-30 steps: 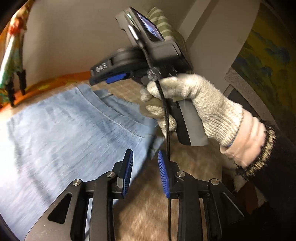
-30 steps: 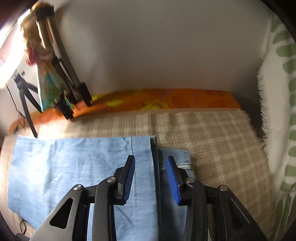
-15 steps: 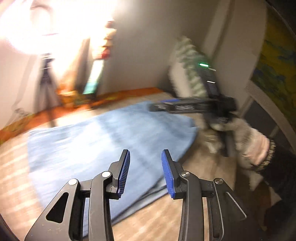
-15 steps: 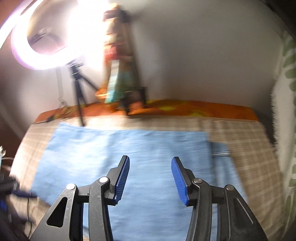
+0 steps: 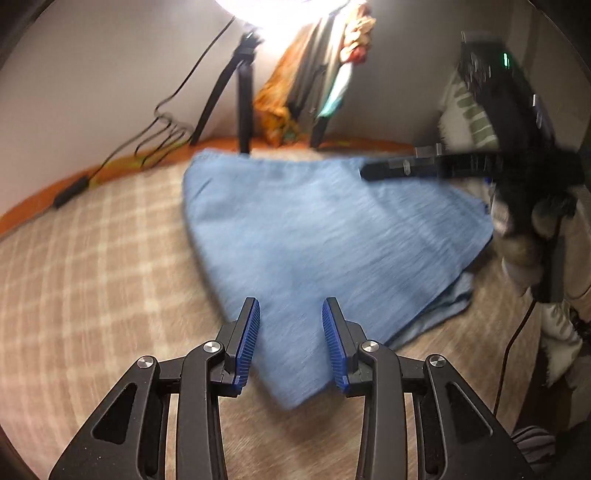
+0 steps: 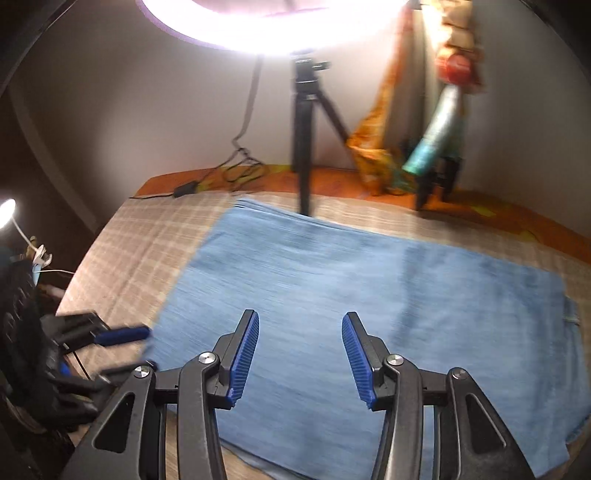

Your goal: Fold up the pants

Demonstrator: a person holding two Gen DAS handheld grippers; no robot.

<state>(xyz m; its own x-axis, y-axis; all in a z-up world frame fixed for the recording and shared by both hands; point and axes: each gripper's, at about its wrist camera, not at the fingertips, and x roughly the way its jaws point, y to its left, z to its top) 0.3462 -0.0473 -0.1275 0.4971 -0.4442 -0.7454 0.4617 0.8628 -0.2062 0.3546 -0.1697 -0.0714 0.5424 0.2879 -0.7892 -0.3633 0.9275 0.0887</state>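
The light blue denim pants [image 5: 332,229] lie folded flat on the plaid bed cover [image 5: 92,266]; they also fill the right wrist view [image 6: 369,295]. My left gripper [image 5: 291,341] is open and empty, hovering over the pants' near corner. My right gripper [image 6: 299,354] is open and empty above the pants' near edge. In the left wrist view the right gripper [image 5: 424,168] shows blurred at the far right over the pants. In the right wrist view the left gripper [image 6: 122,350] shows blurred at the lower left by the pants' corner.
A tripod [image 6: 306,122] with a bright ring light [image 6: 273,22] stands at the far edge of the bed, with cables [image 6: 236,170] beside it. Colourful cloth [image 6: 436,110] hangs against the wall. A green-striped pillow [image 5: 469,107] sits at the right.
Both grippers have swung left, away from the waistband end, so the views now face the tripod. The right gripper's jaws stand wider apart. The pants lie as before.
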